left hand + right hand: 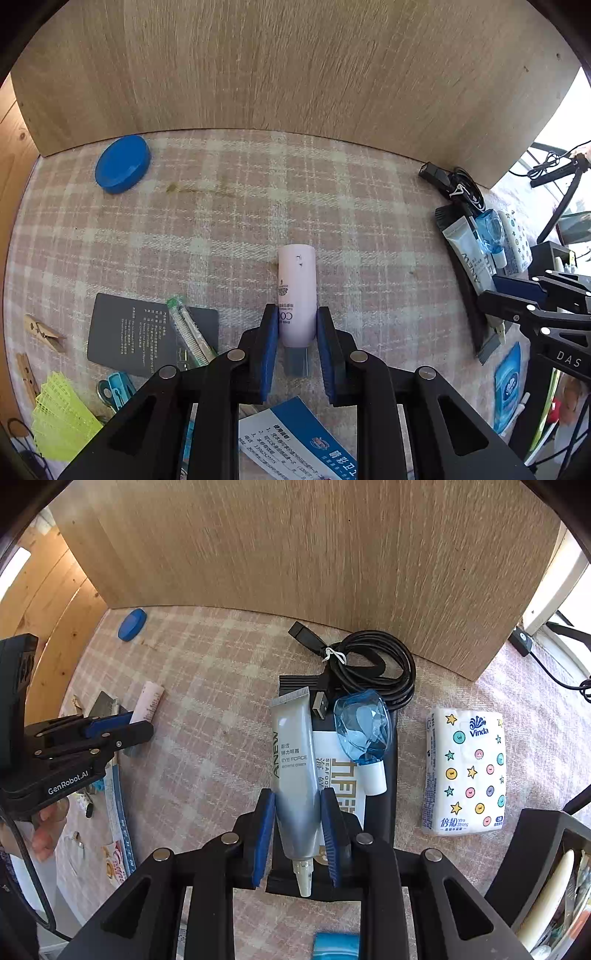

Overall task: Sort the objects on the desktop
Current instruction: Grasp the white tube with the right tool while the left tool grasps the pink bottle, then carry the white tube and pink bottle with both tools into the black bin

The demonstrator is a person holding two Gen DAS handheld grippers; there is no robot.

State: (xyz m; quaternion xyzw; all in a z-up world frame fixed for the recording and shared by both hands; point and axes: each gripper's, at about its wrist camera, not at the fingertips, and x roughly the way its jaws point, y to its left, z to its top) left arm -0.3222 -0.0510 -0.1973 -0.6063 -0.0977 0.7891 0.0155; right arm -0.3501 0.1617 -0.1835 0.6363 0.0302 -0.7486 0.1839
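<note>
Left gripper clamped on pink tube, lying on plaid cloth in front of wooden panel. Right gripper clamped on silver tube, atop black pouch beside coiled cable. Tissue pack right of pouch; blue lid near panel's foot.

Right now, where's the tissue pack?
Right wrist view, right side: the Vinda tissue pack lies flat on the plaid cloth, right of the blue dispenser, near the wooden board's corner.
</note>
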